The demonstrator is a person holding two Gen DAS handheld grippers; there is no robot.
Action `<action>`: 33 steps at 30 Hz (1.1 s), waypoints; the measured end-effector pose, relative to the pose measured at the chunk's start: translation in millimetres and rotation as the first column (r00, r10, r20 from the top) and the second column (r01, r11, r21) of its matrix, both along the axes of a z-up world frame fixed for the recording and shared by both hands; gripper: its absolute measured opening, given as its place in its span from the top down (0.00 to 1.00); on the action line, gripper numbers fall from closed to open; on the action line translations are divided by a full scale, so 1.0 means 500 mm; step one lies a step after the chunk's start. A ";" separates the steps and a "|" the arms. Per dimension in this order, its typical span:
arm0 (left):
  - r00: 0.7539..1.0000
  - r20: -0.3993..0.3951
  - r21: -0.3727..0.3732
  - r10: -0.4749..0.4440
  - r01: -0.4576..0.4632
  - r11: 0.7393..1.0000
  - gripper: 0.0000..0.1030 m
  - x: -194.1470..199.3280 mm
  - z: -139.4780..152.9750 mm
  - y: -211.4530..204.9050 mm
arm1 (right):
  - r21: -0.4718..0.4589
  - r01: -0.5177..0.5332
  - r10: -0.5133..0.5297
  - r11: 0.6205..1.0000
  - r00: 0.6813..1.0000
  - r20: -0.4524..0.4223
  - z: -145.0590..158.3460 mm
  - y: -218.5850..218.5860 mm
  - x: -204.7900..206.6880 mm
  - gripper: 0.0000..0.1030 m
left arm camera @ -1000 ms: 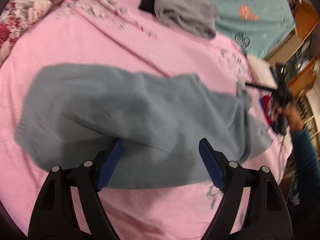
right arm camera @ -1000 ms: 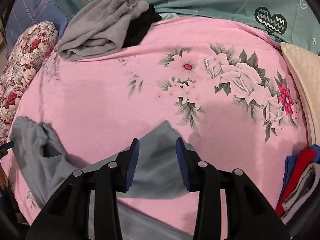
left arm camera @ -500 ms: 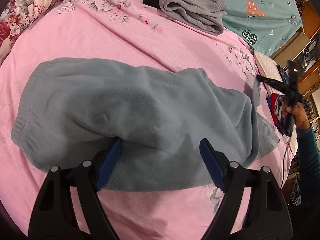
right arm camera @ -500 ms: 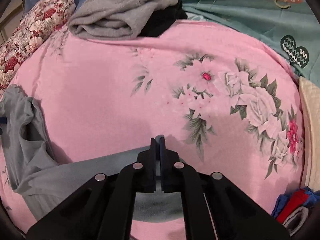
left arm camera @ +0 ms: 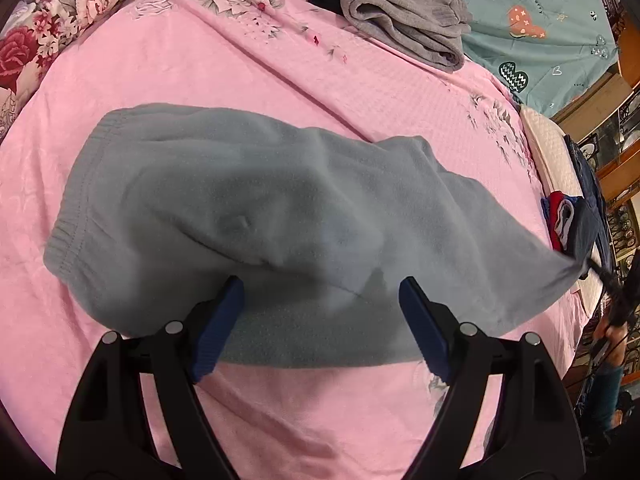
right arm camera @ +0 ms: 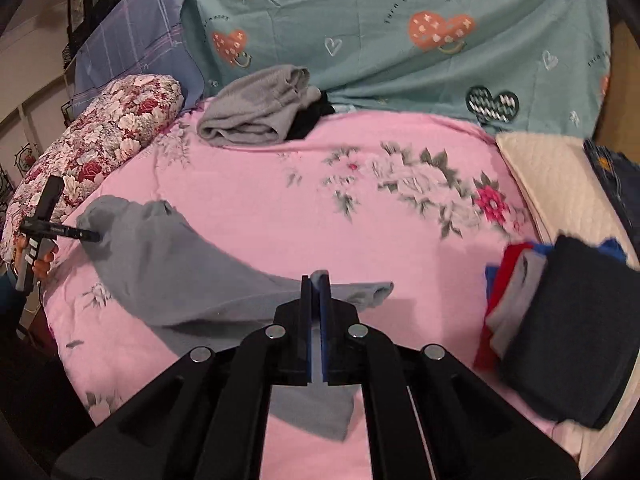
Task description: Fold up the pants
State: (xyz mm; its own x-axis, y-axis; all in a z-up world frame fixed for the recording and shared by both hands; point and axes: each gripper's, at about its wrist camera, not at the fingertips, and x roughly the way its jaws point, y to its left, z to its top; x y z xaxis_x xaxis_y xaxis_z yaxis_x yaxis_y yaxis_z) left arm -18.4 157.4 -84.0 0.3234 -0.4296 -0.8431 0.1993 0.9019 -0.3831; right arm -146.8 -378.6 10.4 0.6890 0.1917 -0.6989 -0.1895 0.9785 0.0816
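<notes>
Left wrist view: pants point(left arm camera: 256, 216), grey-blue fleece, lying across the middle of the pink floral bedspread point(left arm camera: 200, 64); elastic waistband toward the bed's left side, legs running to the right edge. Fabric humped and creased over the seat, near hem edge flat on the spread.

Left gripper point(left arm camera: 320, 312): jaws wide apart, blue pads poised over the near edge of the pants, one on either side of a shaded fold; whether the tips touch the cloth cannot be told.

Right gripper point(right arm camera: 319, 280): jaws together, clamped on the end of one pant leg, a small tuft of grey-blue cloth showing above the pads. From the left wrist view the same leg end is drawn to a point at the bed's right edge, where a dark tool and a hand point(left arm camera: 612, 328) are partly visible.

Right wrist view: pant leg stretched from the clamped end back toward the left edge of the bed, lifted slightly off the spread, a second leg lying beneath it.

Other items:
- folded grey garment point(right arm camera: 256, 112) with a black piece point(right arm camera: 310, 118) beside it, at the far edge of the bedspread;
- teal quilt point(right arm camera: 400, 28) with heart motifs beyond it;
- floral bolster point(right arm camera: 100, 140) at the far left corner;
- stack of folded clothes point(right arm camera: 560, 328), dark blue on top, red and grey under, at the right edge;
- cream quilted pad point(right arm camera: 552, 184) along the right side.
</notes>
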 end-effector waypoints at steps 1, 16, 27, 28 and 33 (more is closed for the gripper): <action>1.000 -0.003 0.005 0.004 -0.004 1.000 0.21 0.003 0.000 0.002 | 0.010 0.016 -0.016 1.000 0.999 -0.028 -0.026 -0.009 -0.021 0.97; 0.999 -0.008 0.053 0.043 -0.042 0.998 0.21 0.007 -0.001 0.016 | 0.086 0.103 -0.084 0.991 0.977 -0.196 -0.139 -0.103 -0.010 0.57; 0.998 0.021 0.087 0.058 -0.060 0.994 0.20 0.008 0.007 -0.007 | -0.007 -0.107 0.103 0.994 0.973 -0.207 -0.195 -0.046 0.072 0.92; 0.998 0.037 0.092 0.052 -0.055 0.994 0.20 0.007 0.009 -0.012 | -0.033 -0.118 0.109 0.992 0.975 -0.194 -0.182 -0.043 0.071 0.92; 0.998 0.056 0.122 0.016 -0.023 0.992 0.20 0.008 -0.001 -0.035 | -0.150 0.032 -0.050 0.988 0.992 -0.114 -0.120 -0.109 0.102 1.00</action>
State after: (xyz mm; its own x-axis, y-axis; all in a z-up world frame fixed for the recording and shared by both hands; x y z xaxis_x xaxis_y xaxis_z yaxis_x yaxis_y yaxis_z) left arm -14.1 140.0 -84.5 0.3774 -0.3177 -0.8699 0.1989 0.9452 -0.2589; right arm -95.6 -433.3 -49.6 0.6056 0.0539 -0.7939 -0.1468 0.9881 -0.0449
